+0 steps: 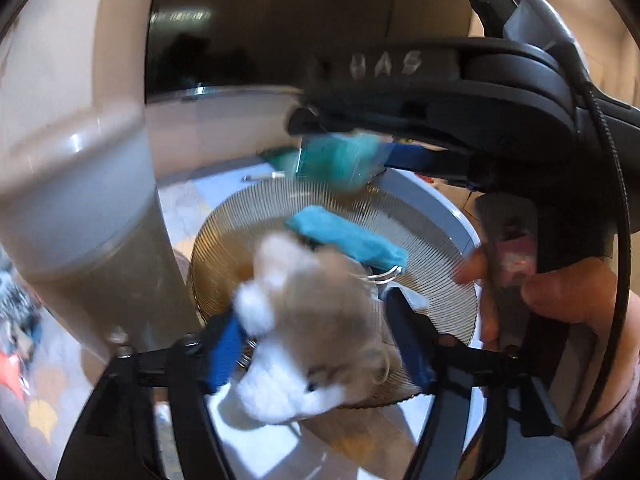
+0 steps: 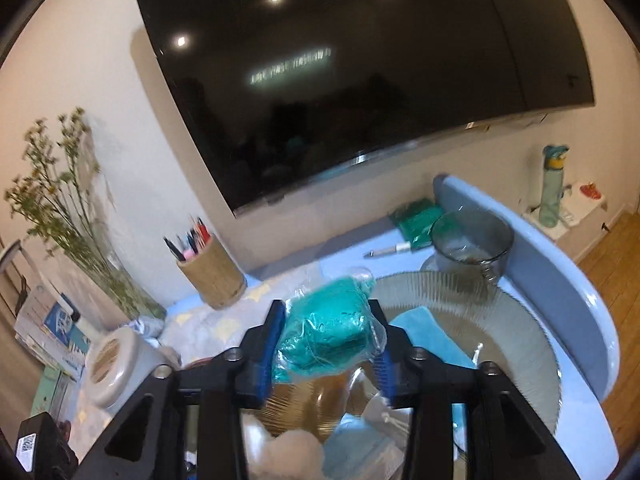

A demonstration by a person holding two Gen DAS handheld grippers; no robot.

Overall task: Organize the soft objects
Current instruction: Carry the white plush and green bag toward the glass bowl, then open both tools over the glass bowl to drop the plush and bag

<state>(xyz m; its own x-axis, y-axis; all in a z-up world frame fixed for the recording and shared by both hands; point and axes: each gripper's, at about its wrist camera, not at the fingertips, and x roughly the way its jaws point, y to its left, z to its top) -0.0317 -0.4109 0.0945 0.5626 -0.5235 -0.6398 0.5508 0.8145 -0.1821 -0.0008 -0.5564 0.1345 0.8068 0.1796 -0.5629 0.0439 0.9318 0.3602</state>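
Observation:
My left gripper is shut on a beige and white plush toy, held over a ribbed amber glass bowl. A folded teal cloth lies in the bowl. My right gripper is shut on a teal soft item wrapped in clear plastic, above the same bowl. It also shows in the left wrist view, above the bowl's far side. The plush toy and the teal cloth show below in the right wrist view.
A grey jar stands close at left. On the blue table stand a pen holder, a dark glass cup, a green packet, a marker and a vase of dried flowers. A large dark screen hangs behind.

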